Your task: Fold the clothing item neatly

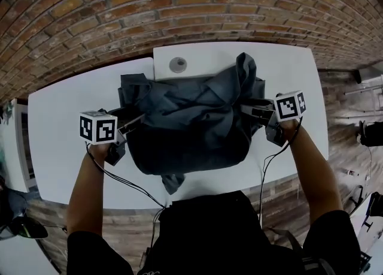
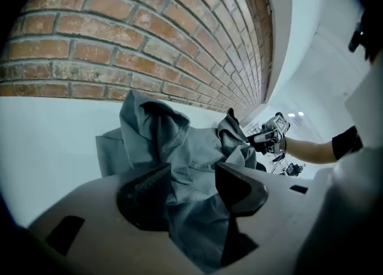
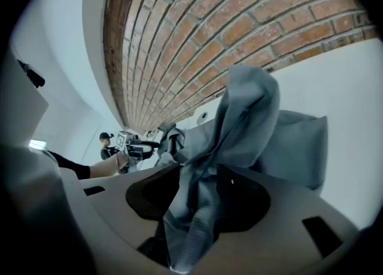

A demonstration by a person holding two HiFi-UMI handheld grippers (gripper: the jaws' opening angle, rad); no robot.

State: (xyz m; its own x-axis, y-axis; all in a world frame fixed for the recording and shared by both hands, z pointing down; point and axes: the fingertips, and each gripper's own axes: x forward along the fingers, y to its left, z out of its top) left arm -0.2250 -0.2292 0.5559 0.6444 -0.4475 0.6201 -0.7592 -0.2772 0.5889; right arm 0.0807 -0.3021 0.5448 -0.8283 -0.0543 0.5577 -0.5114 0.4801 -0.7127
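Between the left gripper (image 1: 128, 125) and the right gripper (image 1: 254, 111), on the white table (image 1: 60, 136), the crumpled dark grey-blue cloth garment (image 1: 191, 121) lies heaped, its width running roughly from one to the other, each side edge loose inside jaws standing wide apart, both hands equally near.

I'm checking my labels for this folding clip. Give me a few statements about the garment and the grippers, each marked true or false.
The dark grey garment lies on the white table. True.
The garment is folded flat and neat. False: it is a crumpled heap.
The left gripper has cloth between its jaws. True.
The right gripper is shut and empty. False: its jaws stand apart with cloth between them.
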